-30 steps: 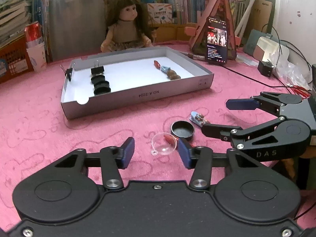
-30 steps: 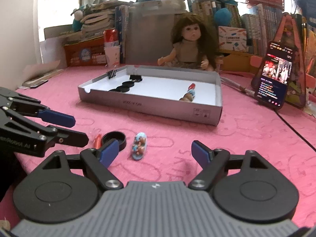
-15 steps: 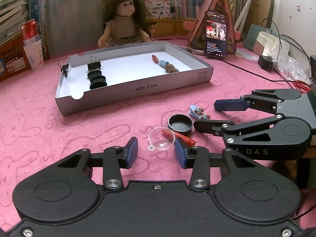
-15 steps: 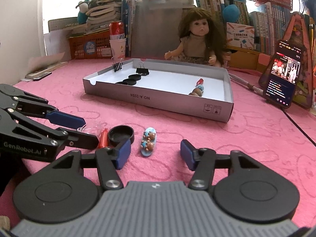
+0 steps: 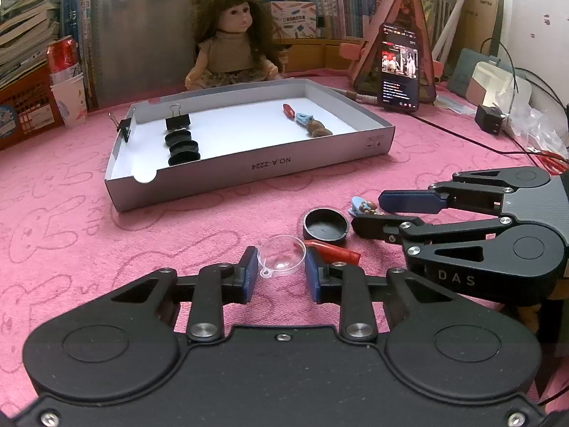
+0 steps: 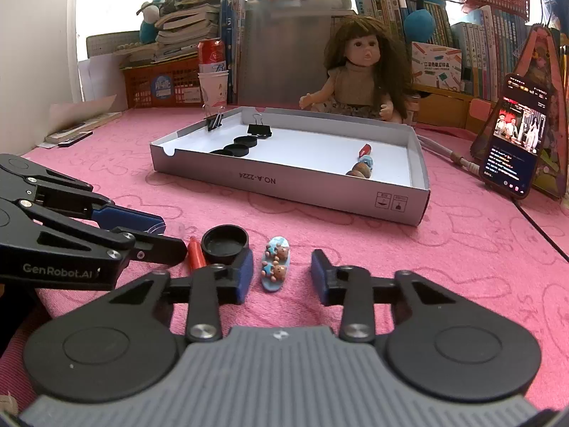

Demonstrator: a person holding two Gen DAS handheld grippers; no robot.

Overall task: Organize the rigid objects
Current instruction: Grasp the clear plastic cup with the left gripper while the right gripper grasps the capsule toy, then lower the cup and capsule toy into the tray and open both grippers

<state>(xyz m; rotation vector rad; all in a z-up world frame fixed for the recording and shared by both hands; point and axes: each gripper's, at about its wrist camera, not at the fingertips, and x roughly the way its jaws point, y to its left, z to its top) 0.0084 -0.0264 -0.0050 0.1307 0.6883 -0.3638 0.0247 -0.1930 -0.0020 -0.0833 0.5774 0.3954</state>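
Since the frames a second ago both grippers have come forward and narrowed. The left gripper [image 5: 281, 273] now has its blue pads on either side of the clear dome lid [image 5: 282, 255], the pads at or very near its rim; whether they actually press it cannot be told, and the dome sits on the pink cloth [image 5: 71, 235]. The right gripper [image 6: 281, 273] has moved in around the blue bear clip [image 6: 275, 262], jaws half closed with a clear gap on each side of the clip, which lies flat on the cloth.

Landmark: the grey box [image 5: 249, 172], lying open on the cloth.
- Black cap [image 5: 325, 225]: in front of the box, open side up, just beyond the dome lid and beside the bear clip.
- Red piece [image 5: 332, 251]: in front of the box, lying flat, just nearer than the black cap and beside the dome lid, partly under the left gripper's right pad.
- Inside the box, left end: a binder clip [image 5: 177, 120] with three black caps [image 5: 183, 147] in a row in front of it. Another binder clip [image 5: 124, 128] is clamped on the left wall.
- Inside the box, right end: a row of small clips [image 5: 307, 122], red, blue, brown.
- Behind the box: a doll [image 5: 233, 41], seated.
- Right of the box: a phone [image 5: 398, 67], propped up, screen lit.
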